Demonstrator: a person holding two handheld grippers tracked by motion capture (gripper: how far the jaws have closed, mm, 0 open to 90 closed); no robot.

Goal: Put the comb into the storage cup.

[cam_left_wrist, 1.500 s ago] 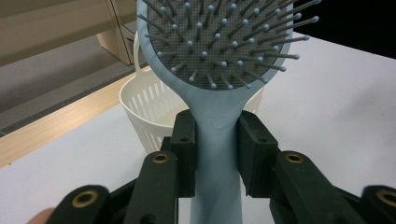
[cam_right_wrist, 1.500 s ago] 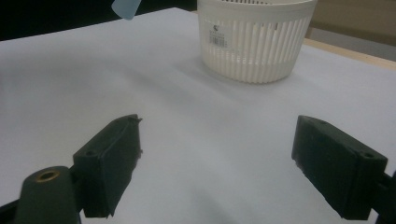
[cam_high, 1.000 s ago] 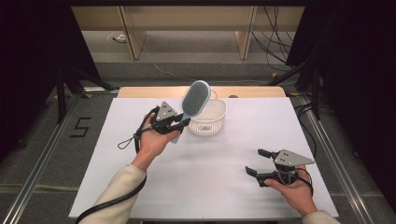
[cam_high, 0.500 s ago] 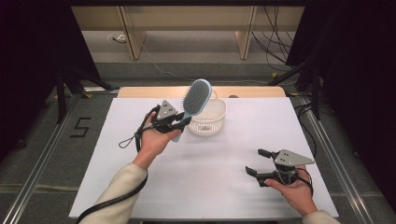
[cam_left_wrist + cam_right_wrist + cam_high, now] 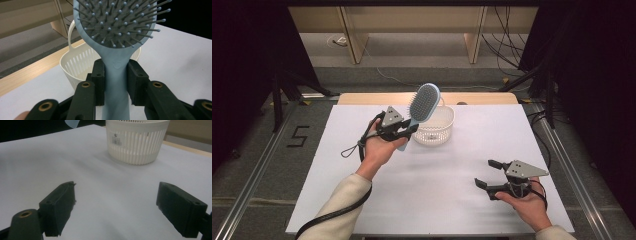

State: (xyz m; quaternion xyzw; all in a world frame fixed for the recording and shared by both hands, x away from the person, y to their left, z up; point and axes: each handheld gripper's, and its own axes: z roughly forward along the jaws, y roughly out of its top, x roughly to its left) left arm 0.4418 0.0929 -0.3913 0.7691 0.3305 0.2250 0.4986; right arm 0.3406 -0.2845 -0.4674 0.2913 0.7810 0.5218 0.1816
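Hairbrush (image 5: 423,105) clamped by the handle in left claw (image 5: 404,131), head raised beside basket (image 5: 434,127), likely for dropping in; right claw (image 5: 488,176) wide, empty, resting on counter (image 5: 452,200).

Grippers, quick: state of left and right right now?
Left gripper: shut on the handle of the light blue plastic paddle hairbrush, held up by the white slotted plastic basket.
Right gripper: open, empty, low over the white table.
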